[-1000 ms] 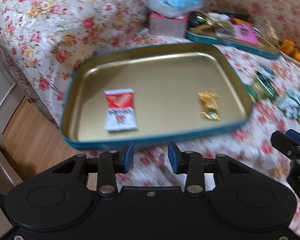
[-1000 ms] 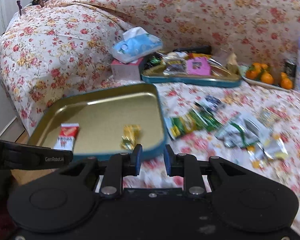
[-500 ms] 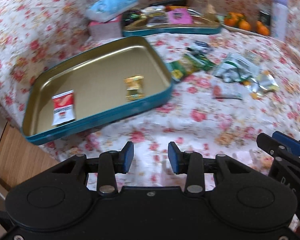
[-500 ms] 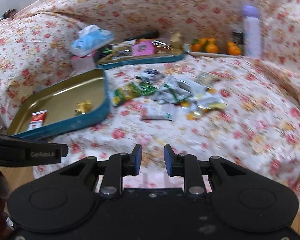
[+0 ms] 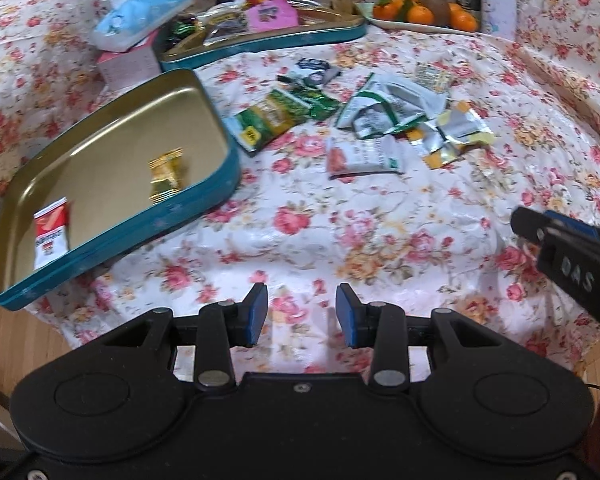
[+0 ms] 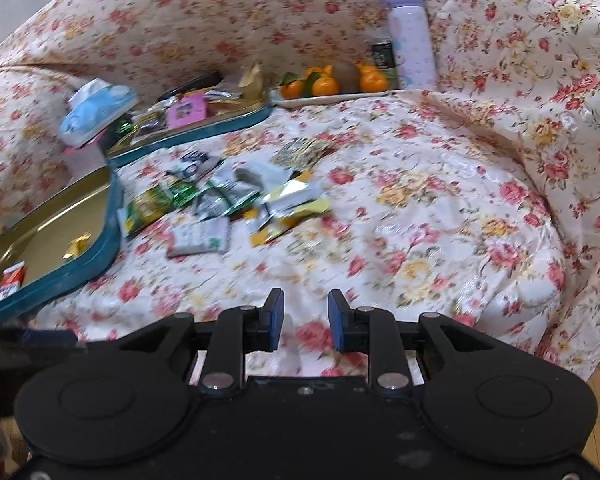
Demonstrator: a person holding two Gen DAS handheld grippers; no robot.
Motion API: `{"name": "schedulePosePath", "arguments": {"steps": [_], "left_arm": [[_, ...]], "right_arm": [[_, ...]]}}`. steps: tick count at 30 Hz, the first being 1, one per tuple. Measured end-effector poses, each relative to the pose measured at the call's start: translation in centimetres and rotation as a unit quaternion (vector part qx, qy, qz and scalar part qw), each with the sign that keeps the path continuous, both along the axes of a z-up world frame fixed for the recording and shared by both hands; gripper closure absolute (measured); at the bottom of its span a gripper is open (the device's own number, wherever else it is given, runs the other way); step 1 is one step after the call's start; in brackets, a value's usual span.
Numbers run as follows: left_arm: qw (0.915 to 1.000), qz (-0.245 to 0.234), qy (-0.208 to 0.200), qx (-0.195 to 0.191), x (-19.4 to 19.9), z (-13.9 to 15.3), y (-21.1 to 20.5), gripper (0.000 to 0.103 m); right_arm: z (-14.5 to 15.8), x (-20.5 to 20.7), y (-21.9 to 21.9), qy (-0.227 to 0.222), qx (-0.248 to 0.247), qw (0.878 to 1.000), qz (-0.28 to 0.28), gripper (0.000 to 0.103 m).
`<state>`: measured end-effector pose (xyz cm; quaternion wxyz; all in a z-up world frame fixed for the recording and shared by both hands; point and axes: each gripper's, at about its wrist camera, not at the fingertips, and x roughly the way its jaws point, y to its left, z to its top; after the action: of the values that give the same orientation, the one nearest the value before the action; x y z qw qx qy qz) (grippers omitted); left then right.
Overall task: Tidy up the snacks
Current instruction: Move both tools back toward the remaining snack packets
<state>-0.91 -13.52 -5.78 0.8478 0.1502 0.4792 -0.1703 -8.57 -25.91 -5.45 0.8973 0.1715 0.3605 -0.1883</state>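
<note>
A gold tray with a teal wall (image 5: 140,236) lies at the left on the flowered cover. It holds a red-and-white packet (image 5: 51,232) and a gold-wrapped candy (image 5: 165,174). Several loose snack packets (image 5: 384,124) lie scattered beyond it, a green one (image 5: 268,118) nearest the tray. My left gripper (image 5: 301,312) hovers open and empty over bare cover, well short of the packets. My right gripper (image 6: 306,318) is shut to a narrow gap with nothing in it, also short of the packets (image 6: 236,196). The tray (image 6: 112,232) is far to its left.
A second teal tray (image 5: 260,46) full of snacks sits at the back. Beside it are a tissue pack (image 5: 140,12) on a pink box, a plate of tangerines (image 5: 416,14) and a lilac bottle (image 6: 410,36). Wooden floor (image 5: 20,328) shows past the cover's front edge.
Both grippers have swung right, away from the gold tray toward the scattered packets; the tray slid to the left of both views. Neither gripper's jaws visibly changed.
</note>
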Motion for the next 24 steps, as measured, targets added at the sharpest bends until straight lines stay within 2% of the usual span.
{"name": "schedulePosePath", "arguments": {"steps": [6,12,19,24], "left_arm": [[0.9999,-0.01,0.002,-0.008,0.4,-0.3,-1.4,0.056],[0.9998,-0.006,0.008,-0.016,1.3,-0.6,-1.8,0.056],[0.9996,0.011,0.01,-0.025,2.4,-0.8,-1.0,0.056],[0.9994,0.019,0.012,-0.028,3.0,-0.9,-0.3,0.056]], "right_arm": [[0.0,1.7,-1.5,-0.009,0.001,1.0,-0.004,0.077],[0.2,3.7,-2.3,-0.021,0.024,1.0,0.0,0.077],[-0.8,6.8,-3.0,-0.012,0.077,0.997,0.013,0.075],[-1.9,8.2,-3.9,0.001,0.122,0.993,-0.008,0.068]]}}
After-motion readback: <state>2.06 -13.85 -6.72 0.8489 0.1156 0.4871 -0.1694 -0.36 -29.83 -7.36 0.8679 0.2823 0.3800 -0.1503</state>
